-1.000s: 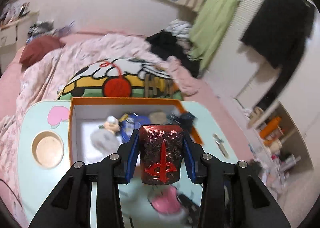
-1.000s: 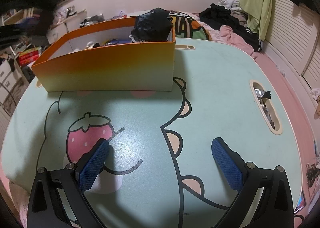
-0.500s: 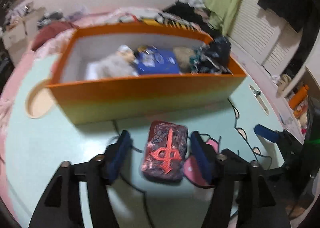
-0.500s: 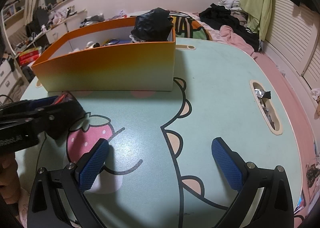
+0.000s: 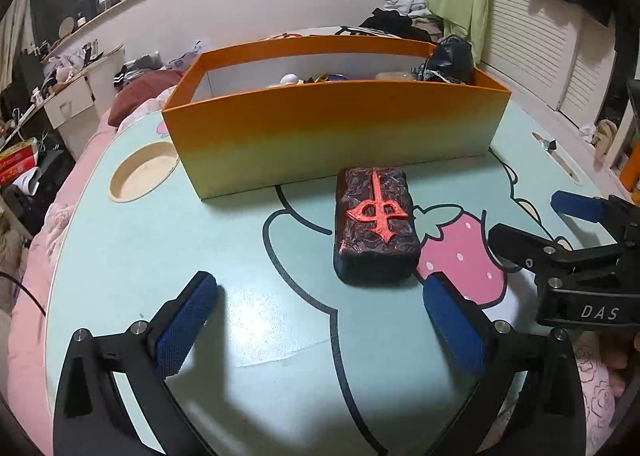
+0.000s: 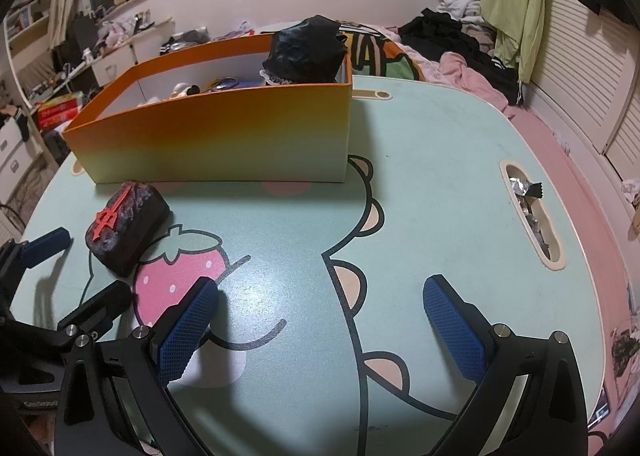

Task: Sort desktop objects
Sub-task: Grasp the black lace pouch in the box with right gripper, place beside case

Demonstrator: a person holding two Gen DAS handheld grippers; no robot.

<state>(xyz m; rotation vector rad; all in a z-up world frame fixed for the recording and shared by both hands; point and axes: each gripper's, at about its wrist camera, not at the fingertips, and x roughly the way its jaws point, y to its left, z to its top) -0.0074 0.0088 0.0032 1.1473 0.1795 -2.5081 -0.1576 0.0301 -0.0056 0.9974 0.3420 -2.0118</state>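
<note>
Two claws hang low over the near edge of the counter (image 5: pixel 120 256). The left claw (image 5: pixel 320 320) is opening, its blue pads spread wide with nothing between them and touching nothing; the one dark block (image 5: pixel 374 221) with a red raised emblem lies flat on the counter just beyond the pads, nearer the right pad and clear of both. The right claw (image 6: pixel 320 320) also stands wide apart and empty above the printed cartoon, well to the right of the block.

One pink strawberry print (image 5: pixel 460 256) shows just right of the block. Farther on, almost touching the block's far end, stands one orange box (image 5: pixel 332 131), open-topped, holding several small things too crowded to count; one black crinkled bag (image 6: pixel 306 51) rises at its right end. One round recess (image 5: pixel 142 171) sits in the counter left of the box, and one long slot (image 6: pixel 532 211) with foil scraps lies far right. Beyond the counter is a bed (image 6: pixel 460 67) heaped with clothes.
</note>
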